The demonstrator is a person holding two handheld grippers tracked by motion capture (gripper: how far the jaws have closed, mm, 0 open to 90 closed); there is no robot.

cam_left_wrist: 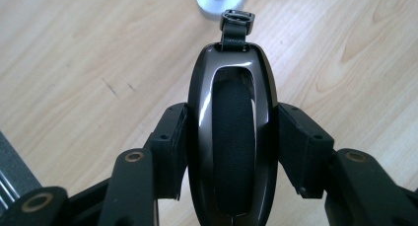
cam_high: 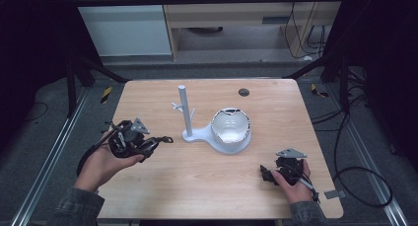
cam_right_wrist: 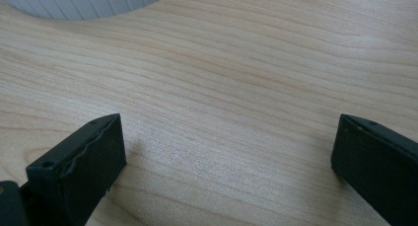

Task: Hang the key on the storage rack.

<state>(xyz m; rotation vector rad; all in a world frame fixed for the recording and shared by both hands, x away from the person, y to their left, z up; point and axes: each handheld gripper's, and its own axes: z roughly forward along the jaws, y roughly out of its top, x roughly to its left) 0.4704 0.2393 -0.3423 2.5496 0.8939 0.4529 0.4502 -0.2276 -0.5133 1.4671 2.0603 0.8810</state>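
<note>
On table — left claw (cam_left_wrist: 231, 137) grips, maybe, watch (cam_left_wrist: 231, 132).

Both grippers are black — the left gripper (cam_high: 129, 138) and right gripper (cam_high: 287, 169) each carry a grey three-cornered plate, brass-ringed screws, a trailing black cable; grey-green sleeves (cam_high: 75, 206).

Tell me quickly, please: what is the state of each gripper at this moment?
Left gripper: closed on a dark oval object with a strap, held over the table.
Right gripper: open, nothing between its jaws, low over the bare wooden table.
</note>
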